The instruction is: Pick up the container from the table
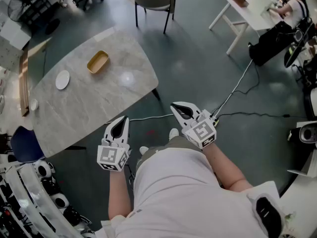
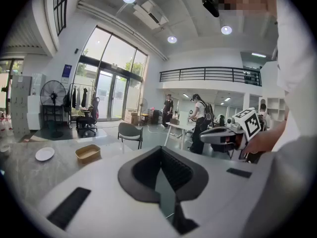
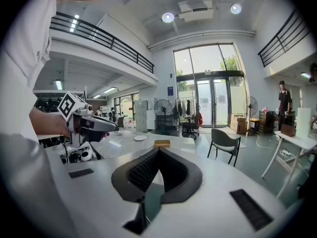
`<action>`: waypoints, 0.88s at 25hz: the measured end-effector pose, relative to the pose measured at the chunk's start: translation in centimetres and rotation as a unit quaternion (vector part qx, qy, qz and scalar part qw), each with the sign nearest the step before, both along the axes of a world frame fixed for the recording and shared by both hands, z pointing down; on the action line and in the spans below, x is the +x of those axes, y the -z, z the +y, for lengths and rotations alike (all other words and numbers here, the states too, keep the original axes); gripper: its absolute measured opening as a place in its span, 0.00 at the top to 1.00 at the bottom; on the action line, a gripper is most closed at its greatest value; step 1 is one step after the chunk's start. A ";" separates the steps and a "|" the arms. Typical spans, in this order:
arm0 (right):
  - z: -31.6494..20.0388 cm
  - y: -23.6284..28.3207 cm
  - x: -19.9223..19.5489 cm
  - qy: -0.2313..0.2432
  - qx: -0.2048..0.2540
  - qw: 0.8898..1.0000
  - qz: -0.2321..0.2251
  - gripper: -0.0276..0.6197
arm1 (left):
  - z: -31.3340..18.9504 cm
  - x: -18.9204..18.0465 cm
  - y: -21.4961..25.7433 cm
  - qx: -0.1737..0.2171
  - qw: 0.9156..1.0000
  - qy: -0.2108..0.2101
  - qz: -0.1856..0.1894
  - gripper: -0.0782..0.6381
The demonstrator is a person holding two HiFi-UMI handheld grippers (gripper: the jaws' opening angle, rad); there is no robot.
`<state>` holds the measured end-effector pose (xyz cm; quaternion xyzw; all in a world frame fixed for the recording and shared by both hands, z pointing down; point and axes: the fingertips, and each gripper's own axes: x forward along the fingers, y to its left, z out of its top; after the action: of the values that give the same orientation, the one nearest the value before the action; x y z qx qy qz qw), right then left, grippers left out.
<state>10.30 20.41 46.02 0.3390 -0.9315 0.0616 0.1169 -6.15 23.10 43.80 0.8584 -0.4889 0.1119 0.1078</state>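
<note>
The tan, shallow container [image 1: 98,62] lies on the marble table [image 1: 99,103], toward its far side; it also shows small in the left gripper view [image 2: 88,153] and in the right gripper view [image 3: 161,143]. My left gripper [image 1: 121,121] hovers off the table's near edge, well short of the container, its jaws shut on nothing [image 2: 161,150]. My right gripper [image 1: 179,108] is held over the floor to the right of the table, jaws likewise shut and empty [image 3: 158,150]. Both point slightly downward.
A white plate [image 1: 62,79] lies left of the container. A wooden strip [image 1: 23,83] runs along the table's left edge. A chair [image 1: 154,1] stands beyond the table, a white desk [image 1: 237,19] at the upper right. A cable [image 1: 237,90] crosses the floor.
</note>
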 end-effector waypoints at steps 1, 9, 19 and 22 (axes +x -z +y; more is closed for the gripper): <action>-0.3 0.3 0.8 0.004 0.005 1.000 0.003 0.94 | -0.3 0.9 0.2 0.003 1.000 0.002 0.000 0.89; -2.3 3.4 5.9 0.040 0.034 0.997 -0.052 0.94 | -3.8 6.8 3.3 0.033 0.999 0.015 -0.001 0.89; -8.0 3.6 8.1 0.024 0.043 0.995 -0.089 0.94 | -9.8 8.5 1.7 0.021 1.000 0.002 -0.010 0.89; -10.7 2.9 7.0 0.018 0.038 0.996 -0.073 0.94 | -12.7 7.7 0.9 0.017 1.000 -0.007 -0.013 0.89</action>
<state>17.27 9.67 43.10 0.3211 -0.9451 0.0485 0.0372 1.54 10.41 42.89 0.8621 -0.4860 0.1152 0.0858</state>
